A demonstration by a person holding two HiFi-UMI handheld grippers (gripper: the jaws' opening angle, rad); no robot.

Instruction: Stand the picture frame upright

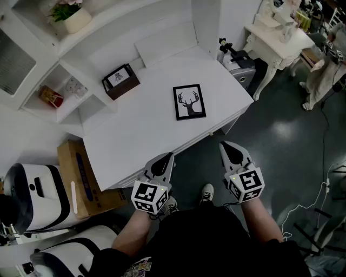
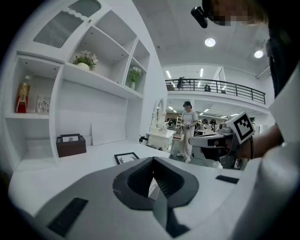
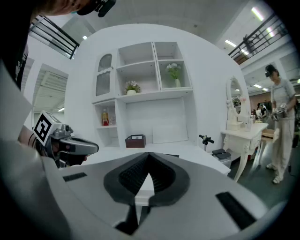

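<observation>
The black picture frame (image 1: 189, 101) with a deer-head print lies flat, face up, on the white desk (image 1: 140, 135), right of its middle. In the left gripper view the picture frame (image 2: 126, 158) shows low on the desktop beyond the jaws. Both grippers hang off the desk's near edge, well short of the frame. My left gripper (image 1: 164, 160) is shut with nothing in it; its jaws (image 2: 152, 174) meet. My right gripper (image 1: 230, 148) is likewise shut and holds nothing (image 3: 147, 177). Each gripper shows in the other's view: the right gripper (image 2: 206, 140), the left gripper (image 3: 86, 147).
A brown box with a card (image 1: 121, 81) stands at the desk's back left, a white board (image 1: 165, 43) leans at the back. Shelves hold a flower pot (image 1: 70, 16) and a red bottle (image 1: 51, 97). A cardboard box (image 1: 81, 178) stands on the floor left. A person (image 2: 189, 129) stands far off.
</observation>
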